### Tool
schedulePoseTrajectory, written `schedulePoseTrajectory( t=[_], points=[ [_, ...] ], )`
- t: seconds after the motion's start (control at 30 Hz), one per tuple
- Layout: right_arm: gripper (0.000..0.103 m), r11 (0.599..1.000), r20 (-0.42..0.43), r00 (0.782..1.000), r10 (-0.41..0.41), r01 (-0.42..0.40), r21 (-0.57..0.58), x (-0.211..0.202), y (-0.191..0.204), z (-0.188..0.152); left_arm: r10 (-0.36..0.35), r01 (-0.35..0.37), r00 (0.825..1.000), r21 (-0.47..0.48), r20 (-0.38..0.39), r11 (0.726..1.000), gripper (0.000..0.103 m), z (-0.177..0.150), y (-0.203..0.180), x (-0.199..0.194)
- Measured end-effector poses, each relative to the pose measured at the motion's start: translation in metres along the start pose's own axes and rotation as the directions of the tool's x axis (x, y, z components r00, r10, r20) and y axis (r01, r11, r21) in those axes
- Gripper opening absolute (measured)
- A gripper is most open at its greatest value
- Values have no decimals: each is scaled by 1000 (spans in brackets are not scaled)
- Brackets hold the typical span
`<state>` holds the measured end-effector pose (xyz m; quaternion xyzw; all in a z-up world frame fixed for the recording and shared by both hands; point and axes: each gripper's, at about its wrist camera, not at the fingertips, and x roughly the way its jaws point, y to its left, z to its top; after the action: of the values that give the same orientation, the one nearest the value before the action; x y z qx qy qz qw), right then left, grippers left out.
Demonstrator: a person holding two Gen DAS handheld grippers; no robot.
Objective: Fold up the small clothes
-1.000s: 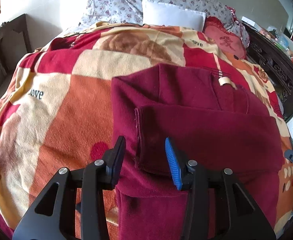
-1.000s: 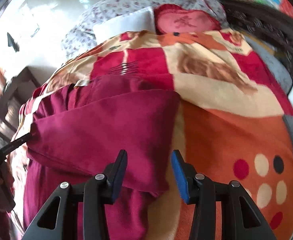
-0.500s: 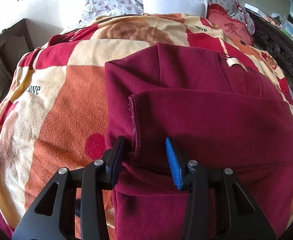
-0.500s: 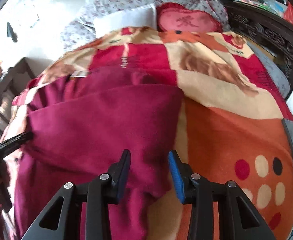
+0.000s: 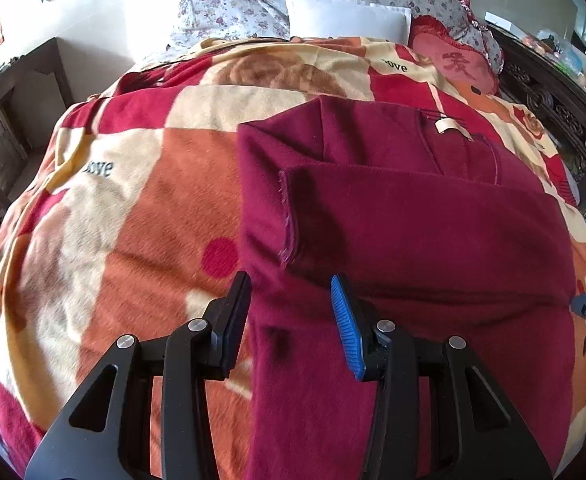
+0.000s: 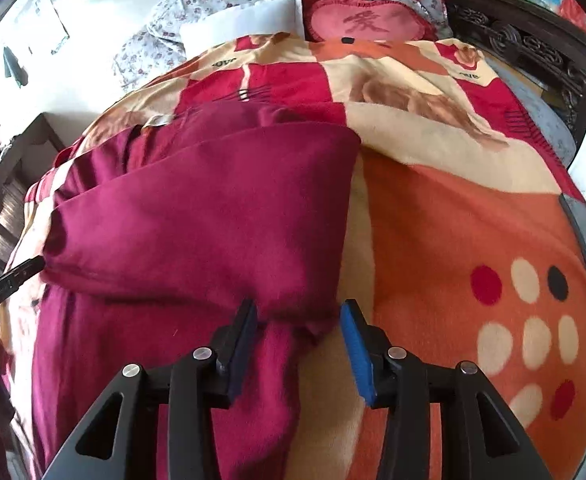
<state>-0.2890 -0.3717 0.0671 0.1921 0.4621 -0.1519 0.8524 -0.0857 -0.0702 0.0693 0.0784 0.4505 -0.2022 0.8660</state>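
The maroon garment (image 5: 413,232) at frame centre is partly folded; lower part remains. Left gripper (image 5: 291,320) gapes empty; right gripper (image 6: 299,340) is opening, cloth between its jaws.

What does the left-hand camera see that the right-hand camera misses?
Only the left wrist view shows the garment's pale label and the folded flap's raw edge. Only the right wrist view shows the blanket's spotted patch. Both share the maroon garment, white pillow, red cushion and open grippers.
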Motion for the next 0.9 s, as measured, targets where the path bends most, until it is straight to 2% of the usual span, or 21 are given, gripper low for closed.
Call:
schedulePoseTrajectory(
  t=[0.17,0.3,0.63,0.67,0.73,0.83,0.9],
  points=[
    [47,999,-45,998,53,-52,11,-7,0,-27,3,-3,1000,-10,-1,1000,41,-15,6,-14],
    [47,999,-76,996,48,-47,16,-3,0,-45,3,-3,1000,-17,-14,1000,41,-29,8,-20],
    [47,993,-64,993,95,-90,74,-2,1,-66,-25,23,998,-48,-56,999,41,-70,19,-38],
    [44,993,-54,994,100,-96,68,-3,2,-67,-26,23,998,-50,-63,999,41,-73,21,-40],
    [26,995,-27,995,97,-96,36,-5,5,-70,-26,23,997,-52,-72,998,41,-81,25,-43],
    [12,998,1,998,69,-69,7,-10,8,-74,-33,27,996,-62,-85,998,41,-95,33,-51],
    [9,999,16,999,49,-49,4,-16,6,-75,-46,40,995,-72,-91,997,41,-102,38,-57]
  ],
)
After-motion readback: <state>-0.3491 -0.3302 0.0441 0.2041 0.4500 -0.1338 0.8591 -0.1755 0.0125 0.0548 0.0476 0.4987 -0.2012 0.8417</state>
